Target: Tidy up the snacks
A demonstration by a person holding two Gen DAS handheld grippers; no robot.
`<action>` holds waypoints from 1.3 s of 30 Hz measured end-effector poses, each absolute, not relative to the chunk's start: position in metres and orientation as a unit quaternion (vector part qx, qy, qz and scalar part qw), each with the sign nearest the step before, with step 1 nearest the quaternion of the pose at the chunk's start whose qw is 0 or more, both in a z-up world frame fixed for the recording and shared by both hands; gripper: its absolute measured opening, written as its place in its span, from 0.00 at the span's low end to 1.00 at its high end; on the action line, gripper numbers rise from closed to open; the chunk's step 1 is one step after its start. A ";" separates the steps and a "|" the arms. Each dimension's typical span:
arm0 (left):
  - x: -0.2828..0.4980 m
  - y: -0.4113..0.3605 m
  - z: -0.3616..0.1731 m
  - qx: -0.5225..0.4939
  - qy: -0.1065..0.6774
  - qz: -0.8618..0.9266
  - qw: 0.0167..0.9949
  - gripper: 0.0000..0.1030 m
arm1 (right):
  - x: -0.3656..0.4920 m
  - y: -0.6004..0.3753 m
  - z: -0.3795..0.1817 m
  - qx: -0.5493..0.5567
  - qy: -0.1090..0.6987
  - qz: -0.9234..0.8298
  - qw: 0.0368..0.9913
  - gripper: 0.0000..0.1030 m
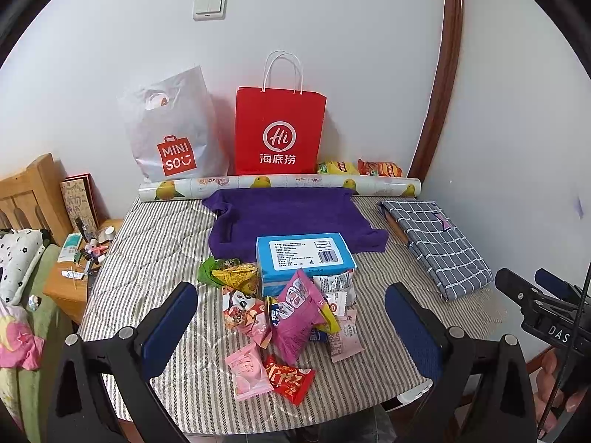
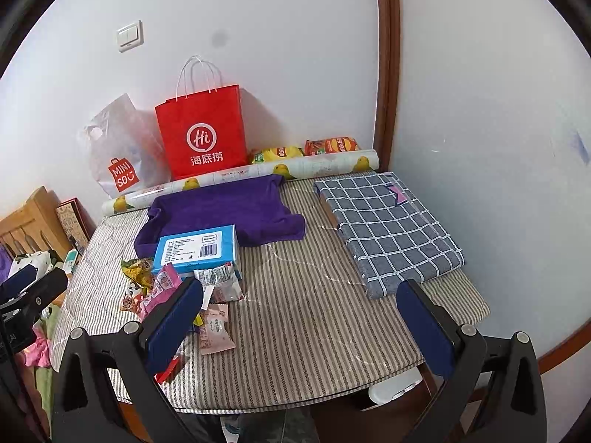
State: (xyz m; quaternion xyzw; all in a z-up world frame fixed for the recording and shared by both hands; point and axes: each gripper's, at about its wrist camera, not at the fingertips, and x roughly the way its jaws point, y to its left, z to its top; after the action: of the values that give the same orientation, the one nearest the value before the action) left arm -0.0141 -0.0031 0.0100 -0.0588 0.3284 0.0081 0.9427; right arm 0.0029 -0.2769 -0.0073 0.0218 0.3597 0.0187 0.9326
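A pile of small snack packets lies on the striped table (image 1: 155,243): a magenta packet (image 1: 295,313), a red packet (image 1: 290,378), a pale pink packet (image 1: 247,371) and a green-yellow packet (image 1: 229,275). Behind them stands a blue box (image 1: 303,254). My left gripper (image 1: 291,288) hovers open just in front of the pile, holding nothing. My right gripper (image 2: 300,285) is open over bare table, with the snack pile (image 2: 218,284) and blue box (image 2: 197,247) to its left. Two chip bags (image 1: 338,167) (image 1: 380,168) lie at the back wall.
A red paper bag (image 1: 279,133) and a white plastic bag (image 1: 173,136) lean on the wall behind a patterned roll (image 1: 280,184). A purple towel (image 1: 291,217) lies mid-table and a folded checked cloth (image 1: 439,243) at right. A cluttered nightstand (image 1: 74,277) stands left.
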 end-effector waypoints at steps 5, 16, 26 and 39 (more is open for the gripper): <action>-0.014 -0.004 0.011 -0.059 0.329 0.008 0.943 0.99 | 0.003 -0.278 -0.007 0.023 0.359 0.021 0.933 1.00; -0.014 -0.006 0.013 -0.058 0.327 0.009 0.943 0.99 | 0.000 -0.277 -0.007 0.026 0.357 0.022 0.934 1.00; -0.015 -0.006 0.014 -0.057 0.325 0.008 0.944 0.99 | -0.001 -0.277 -0.006 0.027 0.356 0.022 0.934 1.00; -0.016 -0.007 0.015 -0.057 0.324 0.008 0.944 0.99 | -0.003 -0.276 -0.004 0.026 0.355 0.023 0.934 1.00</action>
State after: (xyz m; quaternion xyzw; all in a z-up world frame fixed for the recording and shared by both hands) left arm -0.0162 -0.0065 0.0145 -0.0567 0.3236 0.0083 0.9445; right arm -0.0030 -0.2760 -0.0043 0.0261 0.3545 0.0230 0.9344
